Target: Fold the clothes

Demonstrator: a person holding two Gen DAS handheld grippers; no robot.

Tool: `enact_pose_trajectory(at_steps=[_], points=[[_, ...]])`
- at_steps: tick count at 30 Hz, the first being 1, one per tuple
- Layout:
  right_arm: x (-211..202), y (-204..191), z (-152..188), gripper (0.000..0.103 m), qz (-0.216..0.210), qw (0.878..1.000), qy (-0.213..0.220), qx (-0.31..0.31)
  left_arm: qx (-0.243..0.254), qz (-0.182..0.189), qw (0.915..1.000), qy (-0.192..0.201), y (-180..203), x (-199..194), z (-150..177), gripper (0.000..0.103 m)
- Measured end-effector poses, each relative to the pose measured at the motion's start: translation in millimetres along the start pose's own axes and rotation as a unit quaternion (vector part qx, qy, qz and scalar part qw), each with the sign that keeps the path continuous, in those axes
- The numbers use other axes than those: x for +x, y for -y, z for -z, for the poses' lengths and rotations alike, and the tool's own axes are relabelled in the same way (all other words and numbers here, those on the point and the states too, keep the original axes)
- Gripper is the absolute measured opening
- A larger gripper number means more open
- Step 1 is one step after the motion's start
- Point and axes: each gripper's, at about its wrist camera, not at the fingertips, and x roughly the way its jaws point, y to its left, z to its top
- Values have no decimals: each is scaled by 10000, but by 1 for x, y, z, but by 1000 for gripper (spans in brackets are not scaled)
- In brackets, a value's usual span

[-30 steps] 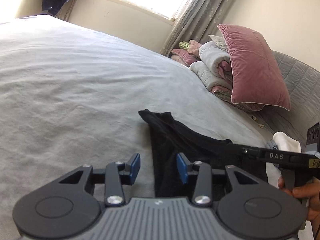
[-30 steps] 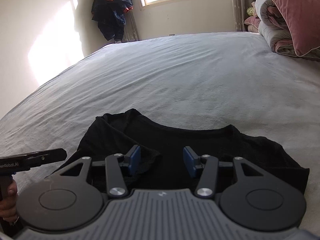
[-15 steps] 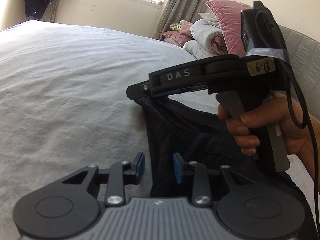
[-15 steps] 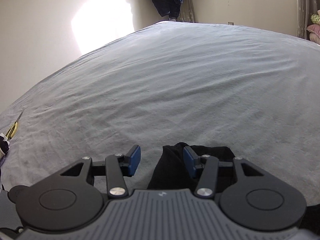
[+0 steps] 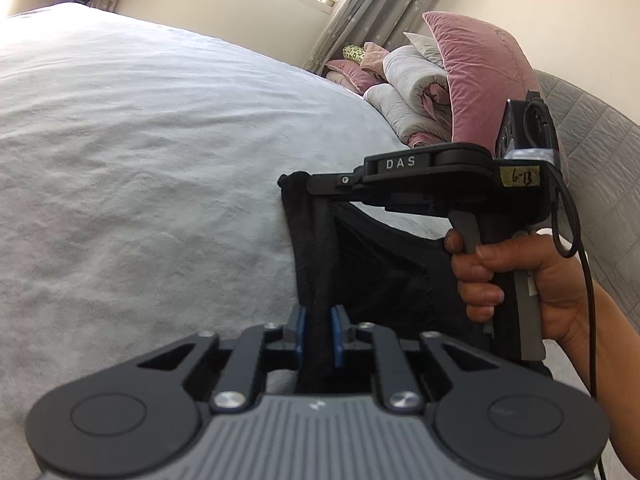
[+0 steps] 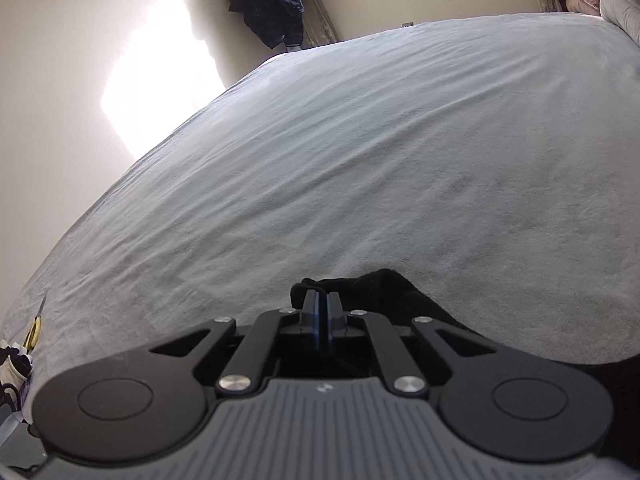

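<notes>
Left wrist: left gripper [image 5: 319, 334] pinches shirt [image 5: 384, 272] edge near; right gripper [image 5: 298, 181] pinches far corner. Edge runs straight between them, off bed [image 5: 140, 160].

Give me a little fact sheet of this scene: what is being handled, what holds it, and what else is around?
garment: black garment, partly lifted off the bed
surface: grey bedsheet
left tongs: shut on the garment's edge
right tongs: shut on its far corner
hand: grips the right tool's handle
nearby: pink pillow, rolled duvet, scissors
</notes>
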Motion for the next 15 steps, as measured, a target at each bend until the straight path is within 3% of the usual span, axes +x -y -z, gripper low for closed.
enact_pose_trajectory(at_steps=[3, 7, 9, 11, 12, 14, 15], points=[[-1, 1, -2, 3, -206, 9990, 330, 203, 271, -135, 9994, 171, 8, -9, -2, 3], [7, 0, -5, 5, 11, 9995, 263, 151, 312, -253, 9991, -98, 3, -3, -1, 5], [5, 2, -3, 16, 149, 9995, 201, 196, 223, -185, 9996, -10, 1, -5, -2, 8], [-7, 5, 0, 17, 210, 9991, 230, 273, 133, -91, 9998, 135, 0, -10, -4, 18], [-17, 5, 5, 25, 306, 9988, 275, 261, 85, -50, 9998, 192, -1, -12, -5, 29], [-37, 6, 14, 46, 501, 9978, 365, 233, -49, -34, 9997, 249, -5, -13, -5, 35], [-47, 5, 21, 47, 560, 9975, 380, 182, -134, -58, 9996, 252, -8, -11, -5, 35]])
